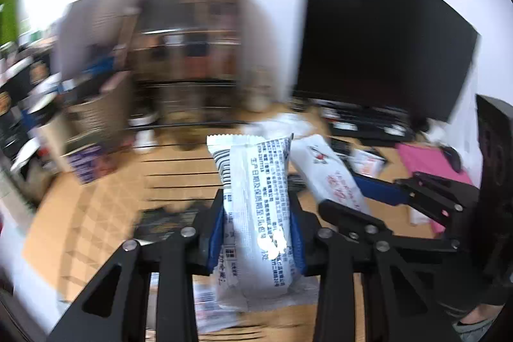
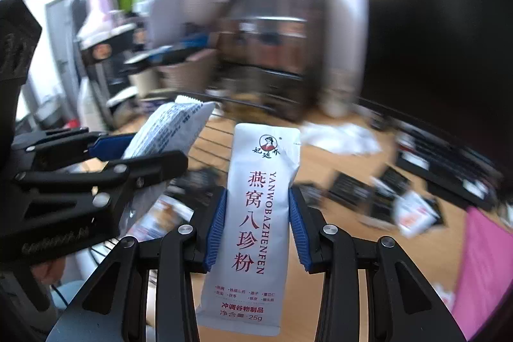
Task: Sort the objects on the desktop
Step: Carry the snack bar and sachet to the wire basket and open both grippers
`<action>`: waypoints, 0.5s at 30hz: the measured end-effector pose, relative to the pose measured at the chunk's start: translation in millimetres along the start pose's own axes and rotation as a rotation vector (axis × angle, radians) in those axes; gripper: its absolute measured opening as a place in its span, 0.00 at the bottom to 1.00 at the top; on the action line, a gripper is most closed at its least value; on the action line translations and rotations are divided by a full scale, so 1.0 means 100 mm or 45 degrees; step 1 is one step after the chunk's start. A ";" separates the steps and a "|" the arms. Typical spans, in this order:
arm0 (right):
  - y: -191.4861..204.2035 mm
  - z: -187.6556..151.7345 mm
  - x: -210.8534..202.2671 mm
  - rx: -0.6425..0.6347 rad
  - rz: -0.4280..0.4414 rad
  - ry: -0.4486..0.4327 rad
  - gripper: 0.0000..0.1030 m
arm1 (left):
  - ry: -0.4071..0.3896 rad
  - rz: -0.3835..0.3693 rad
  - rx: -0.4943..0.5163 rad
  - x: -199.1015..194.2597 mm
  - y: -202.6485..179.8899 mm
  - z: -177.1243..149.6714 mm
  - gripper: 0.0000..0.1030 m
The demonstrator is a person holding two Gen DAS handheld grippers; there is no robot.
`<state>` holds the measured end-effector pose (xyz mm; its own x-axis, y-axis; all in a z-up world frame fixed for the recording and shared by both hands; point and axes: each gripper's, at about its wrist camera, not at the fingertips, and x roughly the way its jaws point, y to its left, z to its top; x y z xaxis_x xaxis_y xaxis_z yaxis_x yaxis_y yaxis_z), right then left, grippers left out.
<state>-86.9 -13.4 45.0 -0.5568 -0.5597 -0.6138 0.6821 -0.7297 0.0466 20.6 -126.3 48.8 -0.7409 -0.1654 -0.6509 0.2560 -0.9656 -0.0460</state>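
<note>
Two sachets are clamped upright above the wooden desk: my left gripper pinches a barcode sachet, my right gripper a red-lettered sachet, monitor behind.

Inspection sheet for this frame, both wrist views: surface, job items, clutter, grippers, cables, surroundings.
Surface: wooden desk, littered.
Job's things: barcode sachet and red-lettered sachet, both held up off the desk.
Clutter: loose packets, pink mat, crumpled white wrapper.
Grippers: left gripper clamps the barcode sachet; right gripper clamps the red-lettered sachet.
Cables: nothing seen clearly.
Surroundings: dark monitor, blurred shelving, white wall.
</note>
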 end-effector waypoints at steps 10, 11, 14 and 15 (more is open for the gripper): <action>0.78 0.13 0.55 -0.054 0.131 0.043 0.39 | 0.076 0.128 -0.202 0.12 0.96 -0.22 0.48; 0.78 0.12 0.56 -0.046 0.123 0.033 0.40 | 0.063 0.096 -0.229 0.11 1.00 -0.22 0.56; 0.75 0.15 0.54 -0.027 0.112 0.008 0.49 | 0.025 0.062 -0.275 0.06 1.03 -0.22 0.75; 0.73 0.15 0.52 -0.023 0.112 0.004 0.49 | 0.025 0.069 -0.266 0.06 1.02 -0.21 0.75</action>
<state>-73.4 -101.7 27.9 -0.4927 -0.6203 -0.6103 0.7370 -0.6704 0.0863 55.4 -221.1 24.5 -0.7108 -0.2098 -0.6714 0.4197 -0.8925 -0.1654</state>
